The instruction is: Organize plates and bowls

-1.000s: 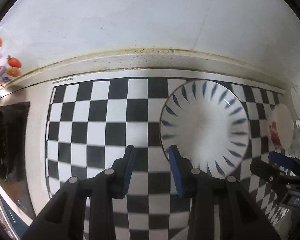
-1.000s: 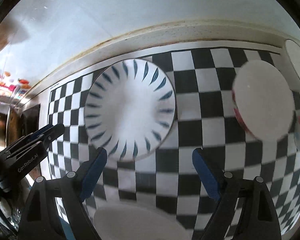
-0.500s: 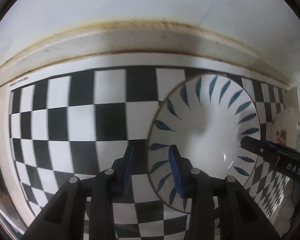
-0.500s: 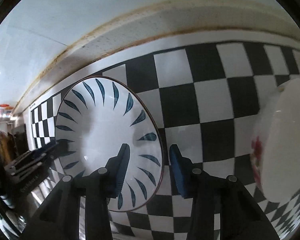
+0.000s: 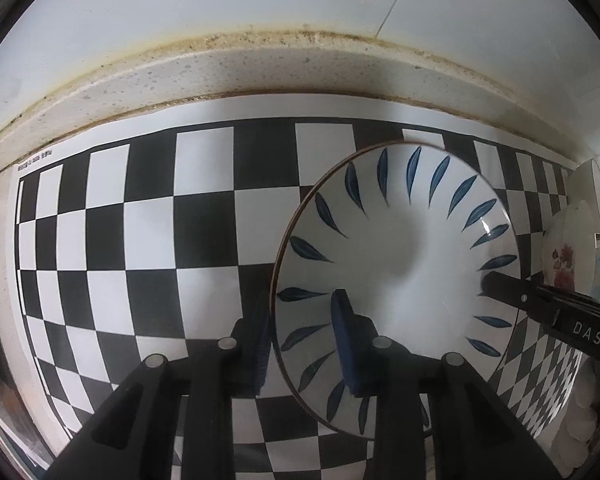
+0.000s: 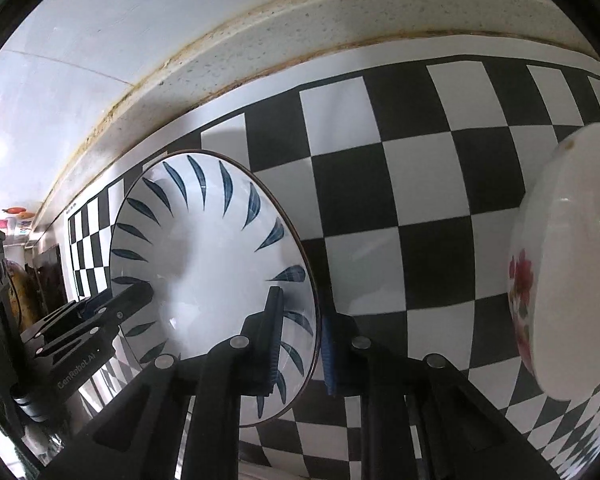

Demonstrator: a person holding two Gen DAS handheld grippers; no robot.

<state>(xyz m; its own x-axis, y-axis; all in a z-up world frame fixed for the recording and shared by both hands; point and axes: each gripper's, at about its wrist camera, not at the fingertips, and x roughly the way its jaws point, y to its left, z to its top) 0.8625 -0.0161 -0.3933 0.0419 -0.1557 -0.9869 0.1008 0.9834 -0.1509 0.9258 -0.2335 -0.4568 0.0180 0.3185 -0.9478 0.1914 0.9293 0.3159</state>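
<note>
A white bowl with blue leaf strokes point(image 5: 400, 240) point(image 6: 204, 264) sits on the checkered mat point(image 5: 140, 240) point(image 6: 420, 184). My left gripper point(image 5: 300, 312) straddles its left rim, one pad outside and one inside, jaws closing onto the wall. My right gripper point(image 6: 302, 308) straddles the opposite rim the same way, its jaws closing too. Each view shows the other gripper's black fingers at the bowl's far side. A white bowl with red flowers point(image 6: 572, 264) point(image 5: 568, 256) stands to the right.
A stained counter ledge point(image 5: 300, 68) and a white wall run along the mat's far edge. More white dishes point(image 5: 592, 192) crowd the right end behind the flowered bowl. Dark items point(image 6: 40, 280) lie beyond the mat's left end.
Both grippers came down onto the blue-leaf bowl. The right jaws went from wide apart to narrow around the rim; the left jaws narrowed a little and now hold the rim between them.
</note>
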